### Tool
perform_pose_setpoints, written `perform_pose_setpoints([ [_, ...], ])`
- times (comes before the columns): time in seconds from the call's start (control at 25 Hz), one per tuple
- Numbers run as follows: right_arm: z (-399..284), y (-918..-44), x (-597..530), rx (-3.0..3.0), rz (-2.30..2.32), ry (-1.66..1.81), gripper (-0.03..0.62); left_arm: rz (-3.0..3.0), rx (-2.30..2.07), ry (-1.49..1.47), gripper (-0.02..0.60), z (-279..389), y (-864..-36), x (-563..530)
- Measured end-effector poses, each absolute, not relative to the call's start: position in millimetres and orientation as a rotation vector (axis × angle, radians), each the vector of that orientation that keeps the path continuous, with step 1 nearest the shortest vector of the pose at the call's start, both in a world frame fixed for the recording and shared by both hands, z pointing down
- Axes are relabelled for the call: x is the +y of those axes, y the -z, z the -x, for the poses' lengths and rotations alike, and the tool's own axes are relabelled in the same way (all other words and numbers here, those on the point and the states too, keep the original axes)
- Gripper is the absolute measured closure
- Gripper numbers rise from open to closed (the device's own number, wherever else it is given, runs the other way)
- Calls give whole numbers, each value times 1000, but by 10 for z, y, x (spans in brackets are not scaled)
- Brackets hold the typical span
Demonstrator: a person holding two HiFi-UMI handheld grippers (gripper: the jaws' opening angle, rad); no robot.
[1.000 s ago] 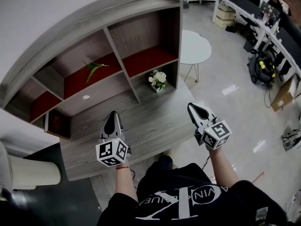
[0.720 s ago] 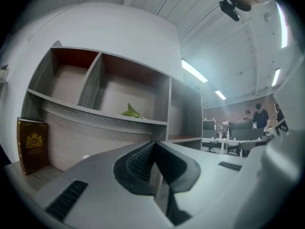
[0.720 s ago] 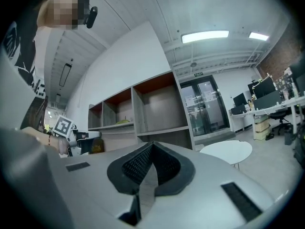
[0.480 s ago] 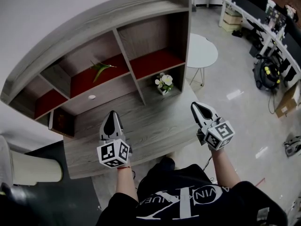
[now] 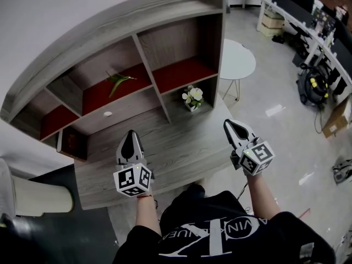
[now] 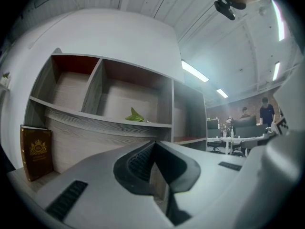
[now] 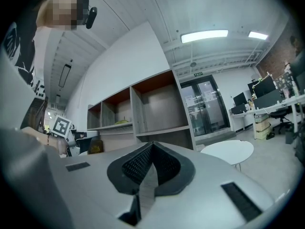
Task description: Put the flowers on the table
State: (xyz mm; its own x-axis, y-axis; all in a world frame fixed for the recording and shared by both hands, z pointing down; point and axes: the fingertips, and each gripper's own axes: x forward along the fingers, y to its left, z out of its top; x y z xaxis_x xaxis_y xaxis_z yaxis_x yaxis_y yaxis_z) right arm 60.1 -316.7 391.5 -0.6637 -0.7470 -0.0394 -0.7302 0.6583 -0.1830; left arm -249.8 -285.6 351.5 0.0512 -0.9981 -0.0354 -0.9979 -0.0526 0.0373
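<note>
White flowers (image 5: 192, 96) stand in the shelf (image 5: 110, 34) nook; the left gripper (image 5: 131, 133) and right gripper (image 5: 227, 124) hover closed, empty.

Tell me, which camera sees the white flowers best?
The head view: the white flowers stand in plain sight on the wooden desk, under the right-hand shelf. Neither gripper view shows them at all.

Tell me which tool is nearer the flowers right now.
Right. The right tool is just to the right of the flowers and a little closer to the person. The left tool is farther off, to their left and closer to the person.
</note>
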Motion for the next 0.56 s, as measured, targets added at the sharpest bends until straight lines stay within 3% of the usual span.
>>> perform_pose_setpoints([
  [0.56, -563, -4003, -3252, 2772, 1242, 248, 585, -2245, -2178, 77, 578, 2572, -3567, -2887],
])
